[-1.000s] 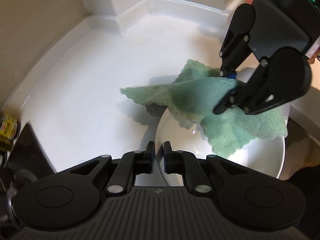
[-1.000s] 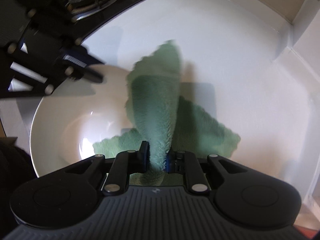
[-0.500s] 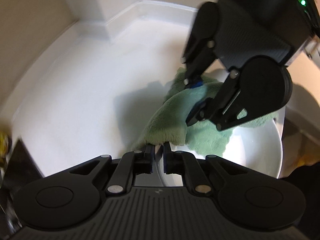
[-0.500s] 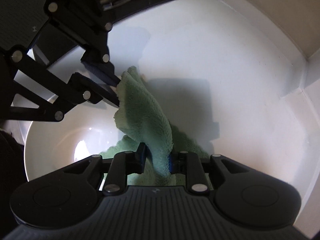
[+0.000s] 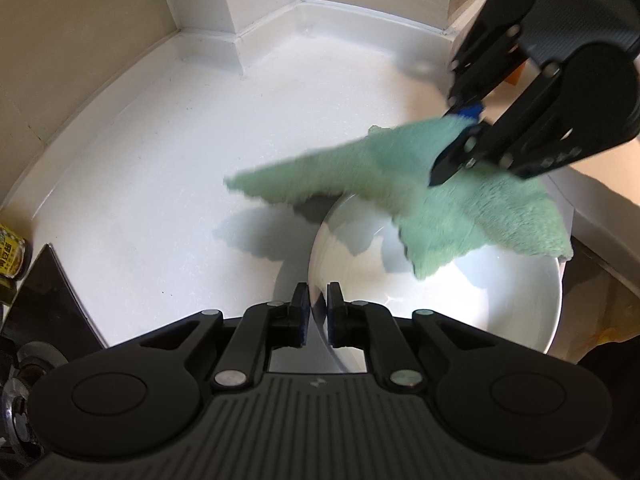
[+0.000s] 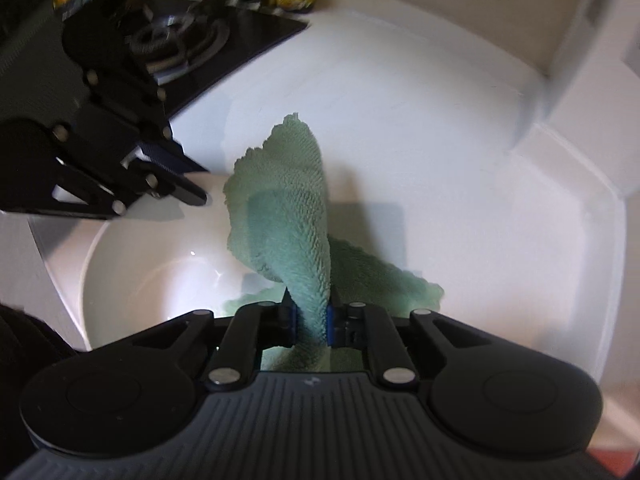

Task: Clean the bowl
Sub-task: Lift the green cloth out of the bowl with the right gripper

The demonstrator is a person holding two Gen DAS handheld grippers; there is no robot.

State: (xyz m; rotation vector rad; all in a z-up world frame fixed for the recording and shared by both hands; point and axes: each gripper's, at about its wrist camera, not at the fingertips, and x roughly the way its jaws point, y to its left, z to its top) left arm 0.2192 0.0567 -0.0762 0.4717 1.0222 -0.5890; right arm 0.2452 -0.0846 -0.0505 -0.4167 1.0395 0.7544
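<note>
The left gripper [image 5: 314, 308] pinches the bowl [image 5: 520, 320] rim; the right gripper [image 6: 311, 322] is closing on the green cloth [image 6: 288, 216] bunched between its pads. Cloth trailing ahead of those pads could snag the rim and tip the bowl.

Cloth raised out of the bowl

The right gripper [image 5: 460, 136], jaws closing on the green cloth [image 5: 404, 184], has risen from the white bowl [image 5: 520, 320], and the cloth now hangs spread above it.

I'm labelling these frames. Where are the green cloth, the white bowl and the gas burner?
green cloth [image 6: 292, 216], right wrist view, raised fold.
white bowl [image 5: 516, 308], left wrist view, inner wall.
gas burner [image 6: 180, 40], right wrist view, ring.
</note>
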